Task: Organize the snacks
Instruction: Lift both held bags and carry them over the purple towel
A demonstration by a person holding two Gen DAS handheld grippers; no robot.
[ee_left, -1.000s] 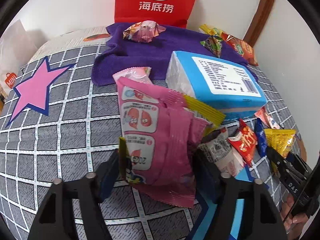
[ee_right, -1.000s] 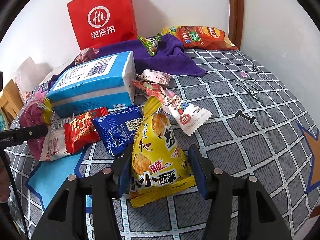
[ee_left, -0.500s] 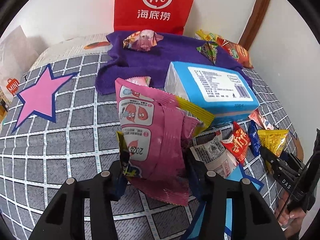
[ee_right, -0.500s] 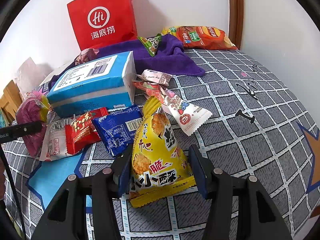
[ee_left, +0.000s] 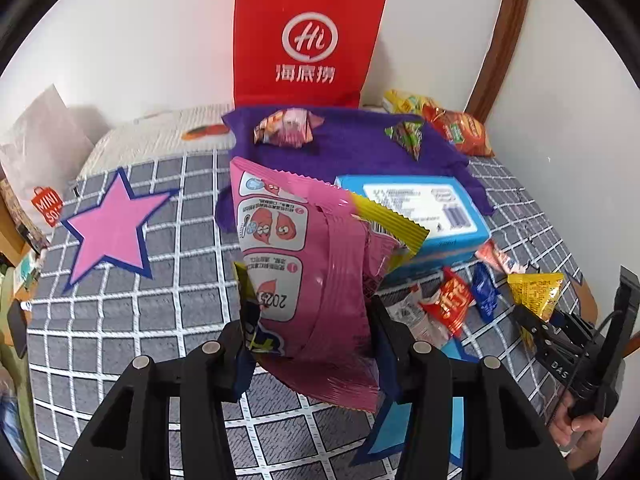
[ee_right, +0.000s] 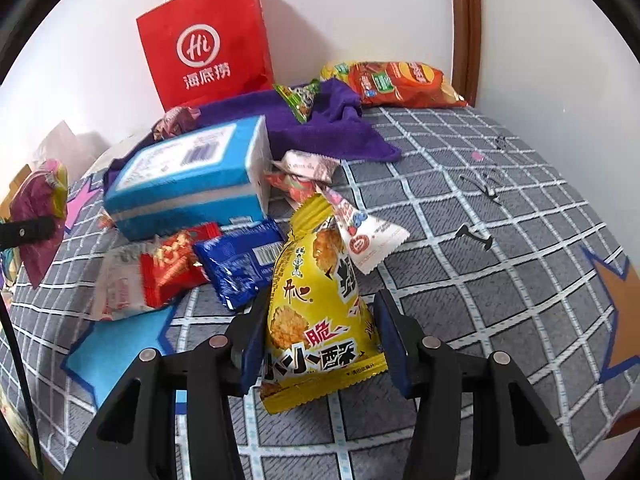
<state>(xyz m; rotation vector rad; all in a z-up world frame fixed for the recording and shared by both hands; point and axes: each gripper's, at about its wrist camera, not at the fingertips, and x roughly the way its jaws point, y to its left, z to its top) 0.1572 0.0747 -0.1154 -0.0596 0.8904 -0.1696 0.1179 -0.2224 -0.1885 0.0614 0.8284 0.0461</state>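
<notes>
1. Gripped in the left claw [ee_left: 312, 344]: a pink snack bag [ee_left: 312, 280], lifted clear of the bed [ee_left: 120, 300], printed back toward the camera, "2025" legible upside down among cartoon panels; a strip of a yellow packet caught alongside it.
2. Closing on the yellow packet [ee_right: 316, 304]: the right claw [ee_right: 320, 336], jaws just drawn in, left pad touching the wrapper, right pad just beside it, the packet apparently still resting on the bed; large black Chinese characters and a heart logo on the wrapper, not read with confidence.
3. Judged step: both pickups under way, the left further along. Next needed: a firm squeeze on the yellow packet before lifting, then a carry to wherever like snacks get grouped, probably beyond, toward the bag.
4. Just left of the right claw: a blue wrapper [ee_right: 240, 260] with a barcode, a red packet [ee_right: 176, 264] blurred past reading.
5. Further ahead: a blue-and-white box [ee_right: 188, 184] with a barcode label, text too small.
6. Beyond that: a purple towel [ee_left: 352, 152] carrying small snacks.
7. Farthest, against the wall: a red paper bag [ee_left: 304, 40], "Hi" in a white ring above three Chinese characters; off to the far left, a bag marked "MINI SO" [ee_left: 47, 205].
</notes>
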